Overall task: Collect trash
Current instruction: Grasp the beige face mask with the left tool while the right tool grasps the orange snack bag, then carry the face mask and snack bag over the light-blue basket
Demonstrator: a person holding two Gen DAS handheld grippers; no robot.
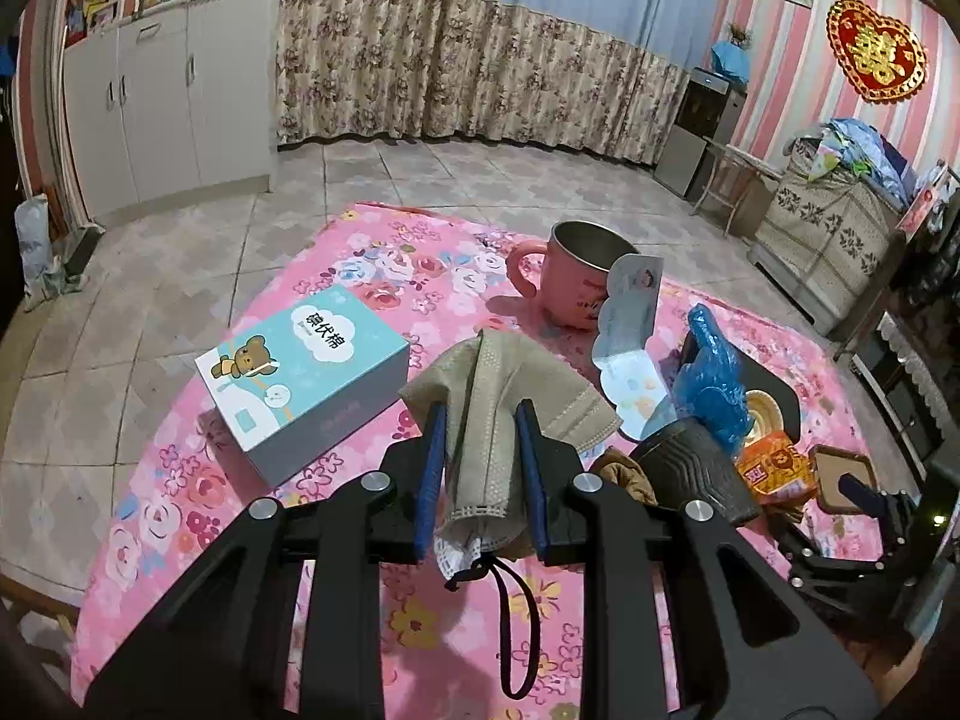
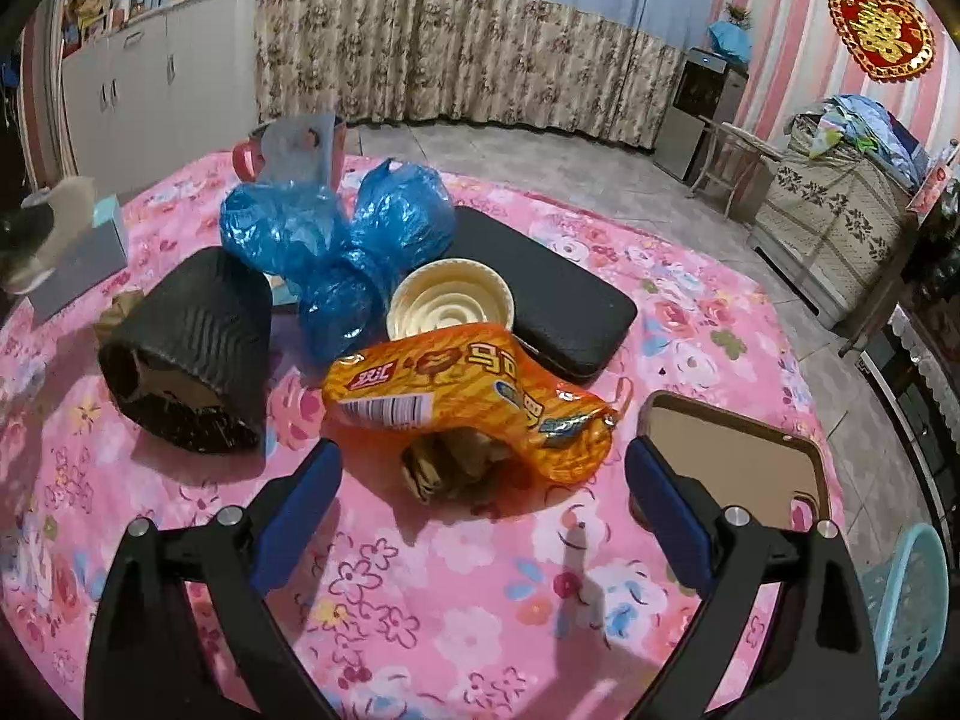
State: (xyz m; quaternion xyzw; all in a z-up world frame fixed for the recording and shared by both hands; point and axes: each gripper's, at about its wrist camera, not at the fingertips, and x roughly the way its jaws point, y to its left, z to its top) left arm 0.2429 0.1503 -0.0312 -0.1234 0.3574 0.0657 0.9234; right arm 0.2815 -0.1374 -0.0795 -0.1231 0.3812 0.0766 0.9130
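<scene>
Tightly on beige mask [image 1: 480,408]: left tongs [image 1: 482,420].

- Your left gripper [image 1: 481,456] has black angular arms, blue pads on its fingers, and round silver screws at the joints.
- Your right gripper [image 2: 483,510] matches: black frame, blue pads, silver screws.

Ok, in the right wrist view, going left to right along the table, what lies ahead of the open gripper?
Black sleeve → orange wrapper → tray. The blue bags, lid and black case sit behind and overlap, so I leave them out.
</scene>
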